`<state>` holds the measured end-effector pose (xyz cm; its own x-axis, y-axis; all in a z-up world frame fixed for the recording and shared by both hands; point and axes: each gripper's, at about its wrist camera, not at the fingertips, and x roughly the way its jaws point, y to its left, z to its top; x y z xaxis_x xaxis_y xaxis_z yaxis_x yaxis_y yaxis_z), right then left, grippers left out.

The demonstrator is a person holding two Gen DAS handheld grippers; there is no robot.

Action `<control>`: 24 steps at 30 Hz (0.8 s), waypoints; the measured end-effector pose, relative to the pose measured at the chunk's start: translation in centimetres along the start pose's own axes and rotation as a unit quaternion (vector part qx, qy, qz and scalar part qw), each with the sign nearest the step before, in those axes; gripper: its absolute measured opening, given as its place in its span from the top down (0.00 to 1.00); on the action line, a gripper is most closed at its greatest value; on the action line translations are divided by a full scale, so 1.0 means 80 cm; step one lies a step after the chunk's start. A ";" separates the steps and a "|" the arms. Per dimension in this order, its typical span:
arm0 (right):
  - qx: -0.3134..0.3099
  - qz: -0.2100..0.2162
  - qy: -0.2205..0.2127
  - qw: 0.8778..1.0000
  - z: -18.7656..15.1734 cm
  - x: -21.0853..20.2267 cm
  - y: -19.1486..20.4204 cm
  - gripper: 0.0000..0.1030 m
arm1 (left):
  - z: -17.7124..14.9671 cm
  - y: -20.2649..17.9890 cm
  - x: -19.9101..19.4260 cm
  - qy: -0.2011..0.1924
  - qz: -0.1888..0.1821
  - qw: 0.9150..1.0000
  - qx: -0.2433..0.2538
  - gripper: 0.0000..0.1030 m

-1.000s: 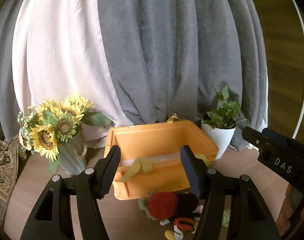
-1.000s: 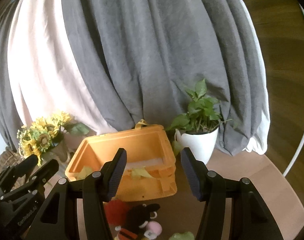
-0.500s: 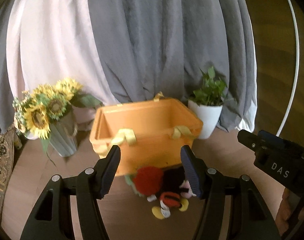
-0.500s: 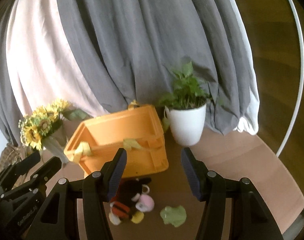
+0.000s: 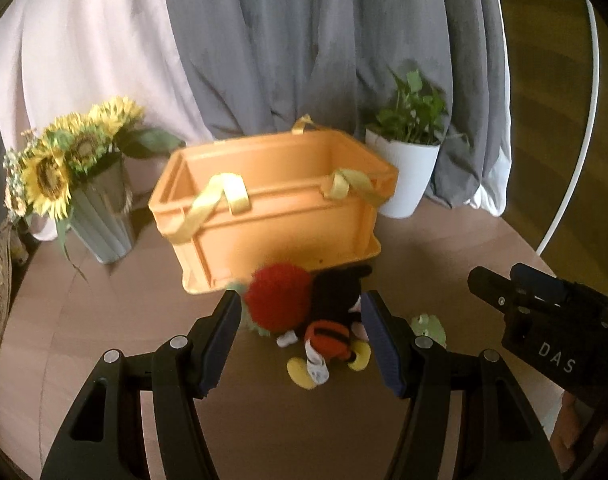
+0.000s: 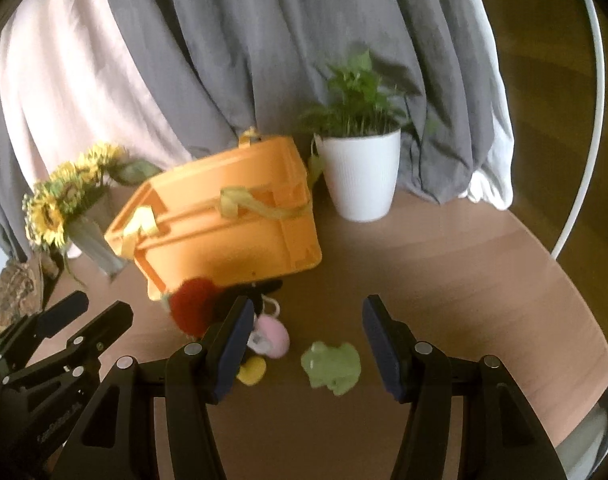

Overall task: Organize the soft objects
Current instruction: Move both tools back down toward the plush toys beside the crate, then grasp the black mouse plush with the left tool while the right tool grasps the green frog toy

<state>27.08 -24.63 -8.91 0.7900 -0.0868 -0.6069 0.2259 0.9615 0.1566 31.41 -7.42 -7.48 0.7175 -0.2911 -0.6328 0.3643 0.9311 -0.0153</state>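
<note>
An orange plastic crate [image 5: 271,208] with yellow-green straps stands open on the round table; it also shows in the right wrist view [image 6: 223,216]. In front of it lie a red fuzzy plush [image 5: 279,300], a black mouse plush [image 5: 336,320] with red shorts and yellow shoes, and a small green frog plush [image 6: 332,366]. My left gripper [image 5: 299,340] is open, above and just before the red and black plush. My right gripper [image 6: 304,348] is open, above the frog; its body shows in the left wrist view [image 5: 544,320].
A vase of sunflowers [image 5: 71,184] stands left of the crate. A white pot with a green plant [image 6: 360,176] stands to its right. Grey and pink curtains hang behind. The brown table [image 6: 464,280] ends at the right.
Both grippers have tilted downward and drawn back over the table. The plush toys now sit higher in both views, between the fingers. Both stay open.
</note>
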 end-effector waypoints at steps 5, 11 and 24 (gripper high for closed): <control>0.004 -0.002 0.023 1.000 -0.014 0.015 -0.002 0.44 | -0.012 0.001 0.015 0.024 -0.003 1.000 -0.002 0.40; 0.009 -0.002 0.050 0.999 -0.029 0.036 -0.003 0.44 | -0.021 0.000 0.030 0.041 -0.008 0.999 0.003 0.40; 0.034 -0.004 0.098 0.995 -0.055 0.082 -0.017 0.44 | -0.027 -0.010 0.074 0.067 -0.022 0.997 0.008 0.40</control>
<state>29.42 -25.37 -16.52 0.6630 -0.0356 -0.7478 0.2757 0.9403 0.1997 34.03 -9.44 -12.88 0.6151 -0.2986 -0.7297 0.4034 0.9144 -0.0342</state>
